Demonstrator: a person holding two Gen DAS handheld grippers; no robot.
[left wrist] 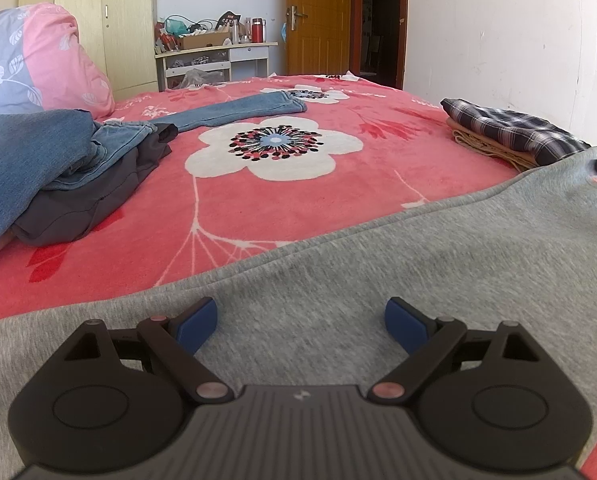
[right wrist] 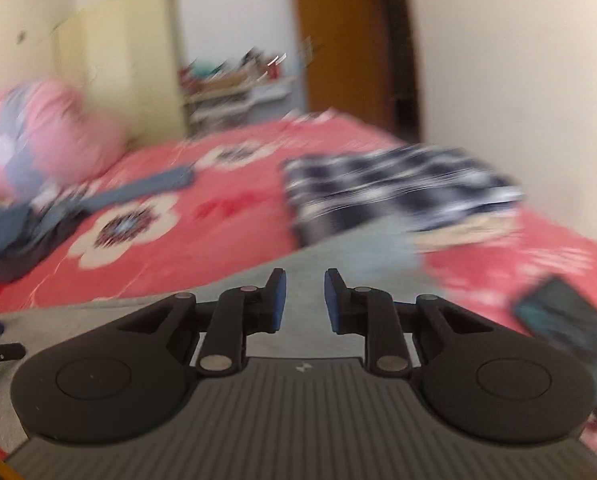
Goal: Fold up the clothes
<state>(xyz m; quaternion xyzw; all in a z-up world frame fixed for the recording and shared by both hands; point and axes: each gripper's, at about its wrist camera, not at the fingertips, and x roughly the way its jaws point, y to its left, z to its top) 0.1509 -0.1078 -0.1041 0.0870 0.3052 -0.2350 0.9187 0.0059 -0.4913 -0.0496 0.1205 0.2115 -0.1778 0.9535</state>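
Two grippers over a grey sweatshirt [left wrist: 378, 248] on the bed: left gripper [left wrist: 300, 322] spread wide, empty; right gripper [right wrist: 304, 296] narrowly parted, empty; next, seize an edge to fold.

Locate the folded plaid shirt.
In the left wrist view the plaid shirt lies at the bed's right edge near the wall, on a folded tan garment, just beyond the grey sweatshirt.
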